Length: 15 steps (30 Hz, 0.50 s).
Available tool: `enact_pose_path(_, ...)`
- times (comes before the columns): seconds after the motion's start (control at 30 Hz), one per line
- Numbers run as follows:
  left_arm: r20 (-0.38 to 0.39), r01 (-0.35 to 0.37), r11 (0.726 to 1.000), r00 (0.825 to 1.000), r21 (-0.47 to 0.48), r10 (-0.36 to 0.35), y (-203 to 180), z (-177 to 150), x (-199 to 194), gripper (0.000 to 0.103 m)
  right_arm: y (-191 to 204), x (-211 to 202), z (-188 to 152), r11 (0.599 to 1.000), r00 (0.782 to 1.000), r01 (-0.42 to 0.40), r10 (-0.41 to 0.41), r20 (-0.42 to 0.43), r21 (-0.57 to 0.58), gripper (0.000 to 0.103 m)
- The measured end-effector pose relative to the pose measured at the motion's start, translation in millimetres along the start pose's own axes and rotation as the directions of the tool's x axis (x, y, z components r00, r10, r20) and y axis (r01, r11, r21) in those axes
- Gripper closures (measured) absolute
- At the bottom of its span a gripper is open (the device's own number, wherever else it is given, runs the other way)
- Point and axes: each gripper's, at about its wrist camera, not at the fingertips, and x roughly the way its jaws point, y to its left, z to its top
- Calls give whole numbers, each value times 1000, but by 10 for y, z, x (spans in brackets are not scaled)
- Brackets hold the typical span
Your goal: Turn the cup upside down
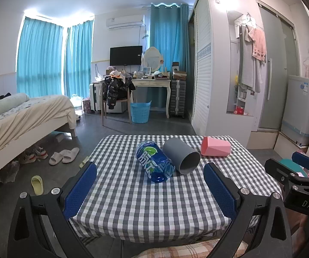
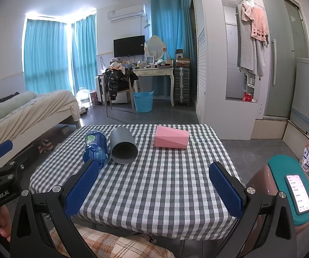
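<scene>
A grey cylindrical cup (image 1: 181, 157) (image 2: 123, 149) lies on its side on the checkered table (image 1: 154, 204) (image 2: 154, 189), its open mouth facing me. A pink faceted cup (image 1: 215, 146) (image 2: 171, 140) lies on its side farther right. A blue plastic bottle (image 1: 154, 161) (image 2: 95, 148) lies on its side just left of the grey cup. My left gripper (image 1: 150, 176) is open and empty over the table's near part. My right gripper (image 2: 154, 178) is open and empty, also short of the cups.
A teal-topped stool with a phone (image 2: 298, 193) stands right of the table. A bed (image 1: 21, 116) is at the left, with slippers (image 1: 64, 155) on the floor. A desk, chair and blue basket (image 1: 140, 111) stand beyond the table.
</scene>
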Motion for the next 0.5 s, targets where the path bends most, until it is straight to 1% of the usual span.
enact_pose_path(0.13, 0, -1, 1000, 1000, 0, 1, -3, -7, 7, 0, -3, 14, -34, 1000, 1000, -1, 1, 0, 0, 0)
enact_pose_path(0.17, -1, -2, 1000, 1000, 1, 2, -4, -7, 9, 0, 22, 0, 12, 1000, 1000, -1, 1, 2, -1, 0)
enact_pose_path(0.5, -1, -3, 1000, 1000, 1, 3, -11, -11, 5, 0, 32, 22, 20, 1000, 1000, 0, 0, -5, 0, 0)
